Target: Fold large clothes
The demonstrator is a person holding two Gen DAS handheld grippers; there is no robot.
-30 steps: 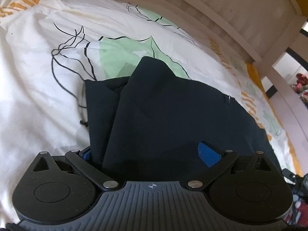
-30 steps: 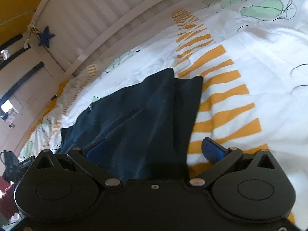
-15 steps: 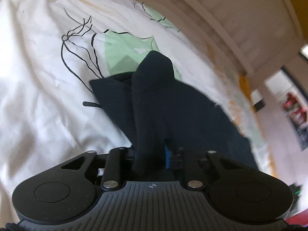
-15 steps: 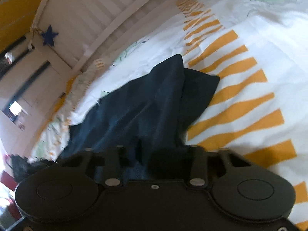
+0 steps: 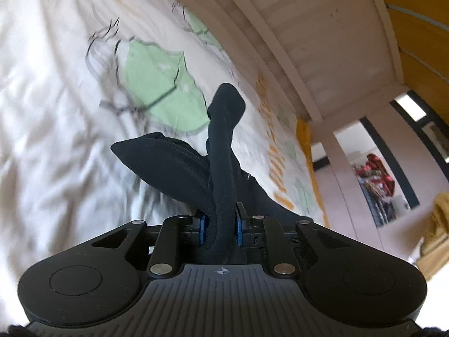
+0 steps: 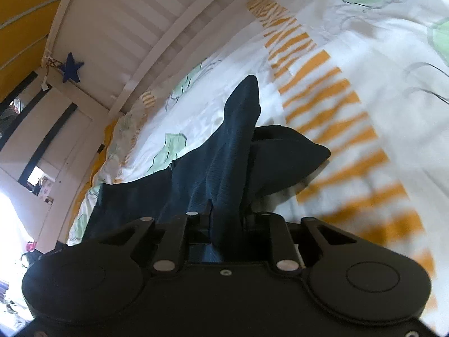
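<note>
The left gripper (image 5: 219, 226) was pinched on a bunched fold of the dark cloth (image 5: 179, 165). Its two blue pads (image 5: 202, 229) pressed on the fold from both sides. Its jaws had just been closing, and the cloth was between them. One strip of the cloth stuck up past the pads and flopped over at the top. Another flap hung out to the left above the sheet (image 5: 56, 112). More of the cloth trailed off to the right, low by the sheet.

The right gripper (image 6: 227, 219) was pinched on another bunch of the same cloth (image 6: 233, 151). Its jaws had just been closing too, with the cloth between them. Here a pointed bit of cloth stood up in front of the gripper. A flap hung out to the right over the orange stripes of the sheet (image 6: 393, 70). To the left, the cloth spread out flat on the sheet.

The sheet was white with green shapes, thin black lines and orange stripes. Parts of it looked blurred. Behind the sheet ran a white slatted bed rail (image 5: 308, 28). A small blue star (image 6: 71, 68) hung on the rail's end post in the right view.
</note>
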